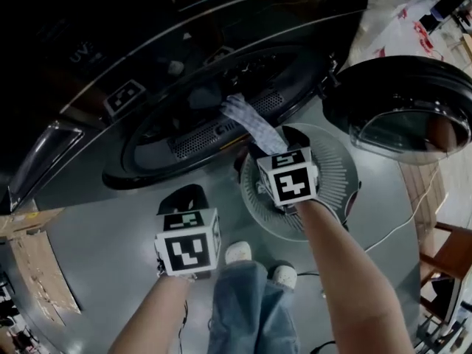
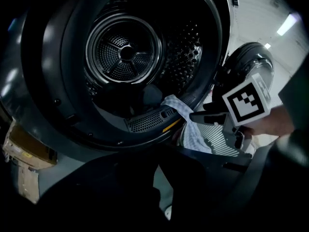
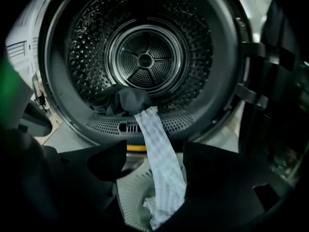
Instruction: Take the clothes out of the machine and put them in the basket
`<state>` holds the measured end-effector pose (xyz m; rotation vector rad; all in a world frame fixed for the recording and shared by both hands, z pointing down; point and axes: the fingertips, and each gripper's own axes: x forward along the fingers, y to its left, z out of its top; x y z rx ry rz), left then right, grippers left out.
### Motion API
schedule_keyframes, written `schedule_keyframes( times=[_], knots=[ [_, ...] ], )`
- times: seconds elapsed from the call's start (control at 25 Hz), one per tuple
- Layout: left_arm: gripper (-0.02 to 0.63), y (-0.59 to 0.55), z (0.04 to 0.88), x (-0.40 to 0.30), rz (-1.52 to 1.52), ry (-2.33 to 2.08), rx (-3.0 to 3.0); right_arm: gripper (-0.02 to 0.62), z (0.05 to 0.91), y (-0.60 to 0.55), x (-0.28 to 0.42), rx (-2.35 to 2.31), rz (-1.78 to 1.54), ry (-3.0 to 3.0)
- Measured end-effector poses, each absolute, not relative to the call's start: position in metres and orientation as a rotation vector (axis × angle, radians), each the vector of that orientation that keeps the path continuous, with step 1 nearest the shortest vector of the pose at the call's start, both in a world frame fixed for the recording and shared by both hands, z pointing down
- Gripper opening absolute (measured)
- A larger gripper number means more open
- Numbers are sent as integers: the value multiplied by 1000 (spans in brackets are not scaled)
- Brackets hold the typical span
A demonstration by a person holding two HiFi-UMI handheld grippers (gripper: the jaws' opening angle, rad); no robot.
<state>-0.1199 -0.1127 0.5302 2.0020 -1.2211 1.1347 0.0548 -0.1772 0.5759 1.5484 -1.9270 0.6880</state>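
Dim, steeply downward scene of a front-loading machine [image 1: 140, 161] with its round door [image 1: 402, 109] swung open to the right. A white slatted basket [image 1: 339, 179] sits on the floor just below the opening.

A long pale checked cloth [image 3: 159, 153] lies half out. Its top end rests on the lower lip of the drum, and its lower end is bunched in the basket. Its long axis runs from the lip straight down and toward the person.

The right gripper [image 3: 154, 166] is the nearer one. Its jaws stand wide apart, one on each side of the cloth, and neither pad presses on it. The cloth therefore lies right in line with this gripper, and its upper part is probably what needs drawing out next.

The left gripper [image 1: 184, 196] hangs lower and to the left, well apart from the cloth. Its jaws are closed together with nothing between them.

A heap of dark clothes [image 3: 128, 100] lies at the bottom of the drum behind the cloth's top end. I cannot tell how many pieces are there, or whether the cloth is caught under them. The right gripper covers part of the basket in the head view. Much of the machine's front is lost in shadow.
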Motion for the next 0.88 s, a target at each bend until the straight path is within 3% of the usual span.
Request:
schedule_keyframes(
  times=[0.44,0.52,0.88],
  knots=[
    [5,-131,534,-132,1181,-1240,2034,351,603,-235,32,1415,519,-1876],
    [5,-131,535,-135,1175,-1251,2023,41,608,-226,40,1381,548,-1811],
    [5,-122,528,-128,1150,-1257,2002,37,628,-153,86,1381,751,-1698]
  ],
)
